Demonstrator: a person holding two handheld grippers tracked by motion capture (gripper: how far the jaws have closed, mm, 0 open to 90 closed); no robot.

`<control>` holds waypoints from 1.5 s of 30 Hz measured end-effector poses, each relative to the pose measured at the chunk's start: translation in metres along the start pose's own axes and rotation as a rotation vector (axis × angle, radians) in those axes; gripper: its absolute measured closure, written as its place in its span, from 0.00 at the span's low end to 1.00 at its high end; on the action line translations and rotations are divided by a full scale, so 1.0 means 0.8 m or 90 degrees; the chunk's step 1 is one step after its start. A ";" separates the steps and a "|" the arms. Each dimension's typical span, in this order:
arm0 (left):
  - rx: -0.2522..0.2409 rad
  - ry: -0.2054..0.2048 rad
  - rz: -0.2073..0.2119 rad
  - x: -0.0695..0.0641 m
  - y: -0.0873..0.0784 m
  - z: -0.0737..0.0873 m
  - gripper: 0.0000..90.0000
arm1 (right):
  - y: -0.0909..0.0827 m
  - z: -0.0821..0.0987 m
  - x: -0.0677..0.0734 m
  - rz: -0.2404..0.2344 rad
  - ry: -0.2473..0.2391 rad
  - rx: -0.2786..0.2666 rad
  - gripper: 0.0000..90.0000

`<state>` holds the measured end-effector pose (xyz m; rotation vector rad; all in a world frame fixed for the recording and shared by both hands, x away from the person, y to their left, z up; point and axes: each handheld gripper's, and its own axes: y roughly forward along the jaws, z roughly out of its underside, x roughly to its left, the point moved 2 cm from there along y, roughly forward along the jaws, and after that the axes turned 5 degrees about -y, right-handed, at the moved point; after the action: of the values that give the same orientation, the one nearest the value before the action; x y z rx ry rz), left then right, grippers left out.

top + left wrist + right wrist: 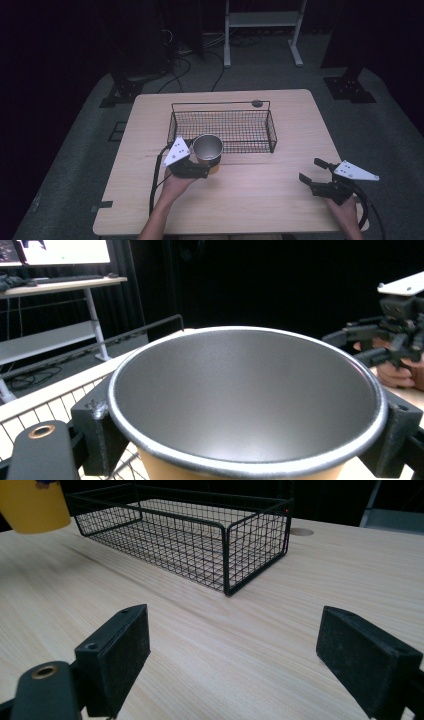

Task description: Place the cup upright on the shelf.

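Pale wooden surface (280,200) carries a black wire basket (222,127); just in front of its left end, the left claw (202,167) clamps a steel-lined yellow cup (208,148), while the right claw (314,171) gapes apart, well away.

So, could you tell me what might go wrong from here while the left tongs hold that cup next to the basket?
1. The left tongs grip the cup from outside, just under its rim; its smooth wall could slip.
2. The cup hangs close to the basket's near wall, so it could knock the wire when it goes in.
3. The right tongs rest open and apart, too far off to catch a drop.
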<state>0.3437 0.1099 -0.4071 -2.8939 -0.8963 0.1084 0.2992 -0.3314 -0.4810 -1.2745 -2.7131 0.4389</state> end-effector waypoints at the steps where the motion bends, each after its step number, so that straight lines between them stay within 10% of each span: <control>1: -0.002 -0.002 0.000 0.003 0.002 -0.002 0.13 | 0.000 0.000 0.000 0.000 -0.001 0.000 0.14; 45: 0.003 -0.024 0.005 0.107 0.091 -0.060 0.13 | -0.001 0.000 -0.001 -0.007 0.001 -0.006 0.14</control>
<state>0.4597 0.0942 -0.3714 -2.9005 -0.8885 0.1664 0.2992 -0.3320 -0.4807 -1.2615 -2.7227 0.4249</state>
